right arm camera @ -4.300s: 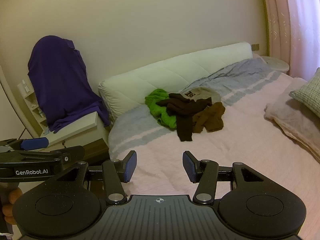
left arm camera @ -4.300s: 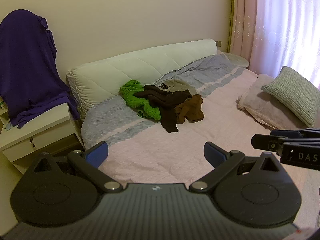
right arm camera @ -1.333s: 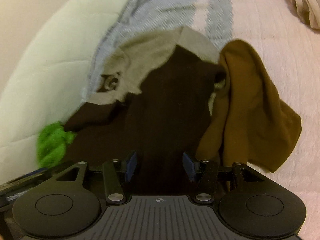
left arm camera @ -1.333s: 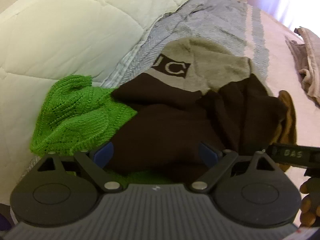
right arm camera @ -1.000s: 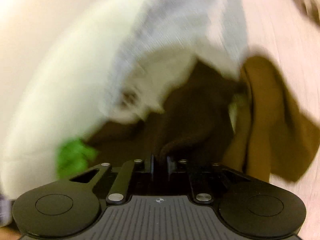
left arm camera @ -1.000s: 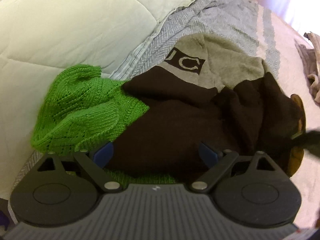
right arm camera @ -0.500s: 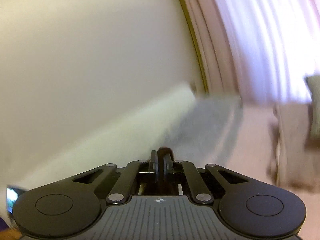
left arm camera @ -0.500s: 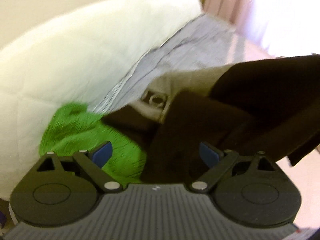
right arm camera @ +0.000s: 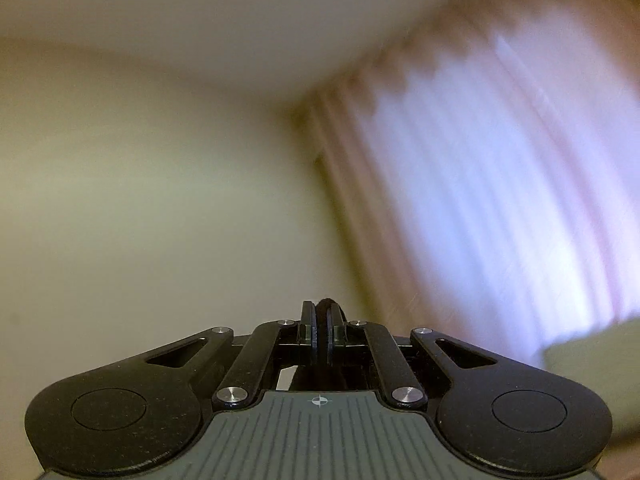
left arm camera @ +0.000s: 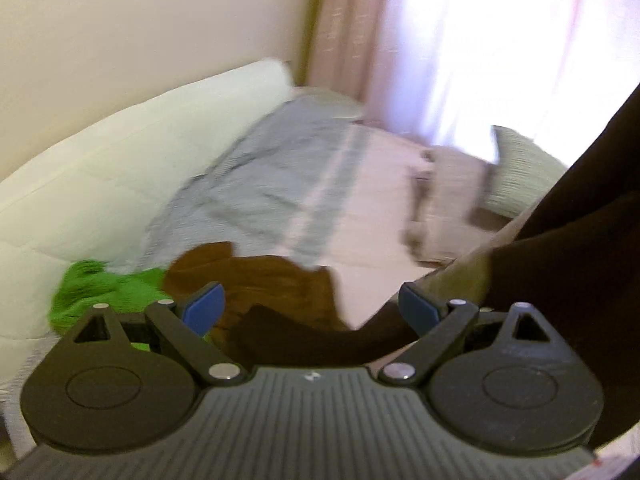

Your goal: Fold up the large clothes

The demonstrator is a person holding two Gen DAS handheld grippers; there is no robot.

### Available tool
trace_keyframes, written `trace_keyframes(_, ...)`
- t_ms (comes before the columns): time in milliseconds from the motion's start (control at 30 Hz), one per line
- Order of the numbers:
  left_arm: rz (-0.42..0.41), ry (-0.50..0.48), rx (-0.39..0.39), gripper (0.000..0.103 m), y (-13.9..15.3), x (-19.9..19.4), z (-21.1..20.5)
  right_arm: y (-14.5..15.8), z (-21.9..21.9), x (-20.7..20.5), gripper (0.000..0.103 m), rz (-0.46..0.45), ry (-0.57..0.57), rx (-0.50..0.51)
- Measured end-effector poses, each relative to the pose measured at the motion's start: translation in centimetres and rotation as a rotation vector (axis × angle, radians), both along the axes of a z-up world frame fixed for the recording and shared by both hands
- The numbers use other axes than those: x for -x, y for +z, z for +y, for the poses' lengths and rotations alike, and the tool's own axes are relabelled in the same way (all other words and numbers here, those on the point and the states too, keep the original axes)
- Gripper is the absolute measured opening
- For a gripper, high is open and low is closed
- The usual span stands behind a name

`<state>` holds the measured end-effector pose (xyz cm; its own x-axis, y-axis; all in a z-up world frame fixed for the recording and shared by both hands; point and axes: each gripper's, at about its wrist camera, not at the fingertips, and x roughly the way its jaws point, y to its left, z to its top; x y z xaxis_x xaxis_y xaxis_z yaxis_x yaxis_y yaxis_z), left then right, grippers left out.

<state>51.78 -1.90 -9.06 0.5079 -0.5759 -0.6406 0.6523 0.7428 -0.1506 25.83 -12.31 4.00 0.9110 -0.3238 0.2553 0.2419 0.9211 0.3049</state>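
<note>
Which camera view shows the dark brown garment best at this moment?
The left wrist view: the dark brown garment hangs at the right edge and trails between the open left gripper. The right wrist view shows only a pinched fold in the shut right gripper.

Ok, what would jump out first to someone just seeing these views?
The dark brown garment hanging down the right of the left wrist view, lifted off the bed by the shut right gripper. Then the bright green knit beside a brown garment behind the open left gripper.

The dark brown garment (left arm camera: 560,264) hangs lifted at right, its tail trailing toward the pile.
</note>
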Motion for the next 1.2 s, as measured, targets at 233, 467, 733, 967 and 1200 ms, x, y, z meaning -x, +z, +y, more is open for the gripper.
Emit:
trace_keyframes(233,0.007,-0.196,0.007,0.092,1.3,13.5,-6.4,4.3,-3.8,15.1,0.002,0.082,-0.194,-0.005)
trace_keyframes(467,0.077,-0.353,-0.096,0.093,-1.2,28.0,-11.3,-7.5,-8.8,24.0,0.066,0.663,-0.206,-0.236)
trace_keyframes(733,0.112,-0.469,-0.238,0.093,-4.1,40.6,-13.1,-22.1,-10.4,36.8,0.066,1.059,-0.225,-0.600)
trace_keyframes(967,0.070,-0.597,-0.304,0.094,-3.5,46.0,-13.6,-24.0,-8.6,42.3,0.066,1.035,-0.268,-0.678)
trace_keyframes(1200,0.028,-0.703,-0.314,0.094,-3.0,47.2,-14.1,-22.9,-7.1,42.4,0.066,1.005,-0.333,-0.717)
